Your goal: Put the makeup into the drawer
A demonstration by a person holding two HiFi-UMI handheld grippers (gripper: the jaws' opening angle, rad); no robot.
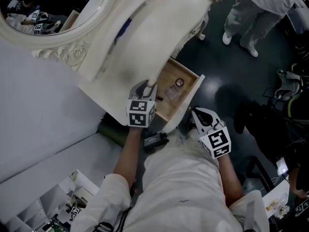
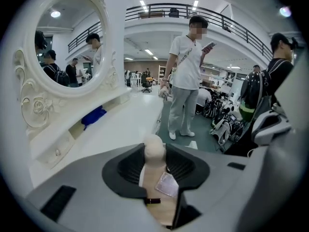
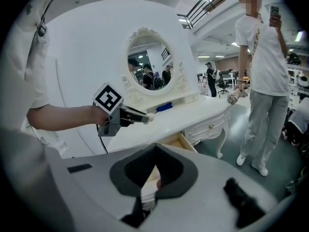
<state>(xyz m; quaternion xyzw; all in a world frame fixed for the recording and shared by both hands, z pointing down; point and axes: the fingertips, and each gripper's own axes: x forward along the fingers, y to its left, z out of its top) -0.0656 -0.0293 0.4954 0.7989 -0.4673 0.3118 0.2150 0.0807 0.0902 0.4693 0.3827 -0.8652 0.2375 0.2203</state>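
**Head view.** The left gripper (image 1: 146, 88) is clamping a beige tube (image 1: 151, 85) over the near edge of the white table (image 1: 159, 23). The open wooden drawer (image 1: 189, 100) is lying just right of the tube and lower, and it is holding a ring (image 1: 179, 82) and a clear piece (image 1: 172, 94). The right gripper (image 1: 195, 112) is hanging beside the drawer front, jaws pressed together and apparently empty.

**Left gripper view.** The tube, smooth, matte and round-capped, is sitting between dark ribbed pads. Its long axis is running along the jaws toward the far side.

**Right gripper view.** The closed jaws are pointing toward the drawer. The left hand, carrying the makeup, is probably the one placed to make the drop.
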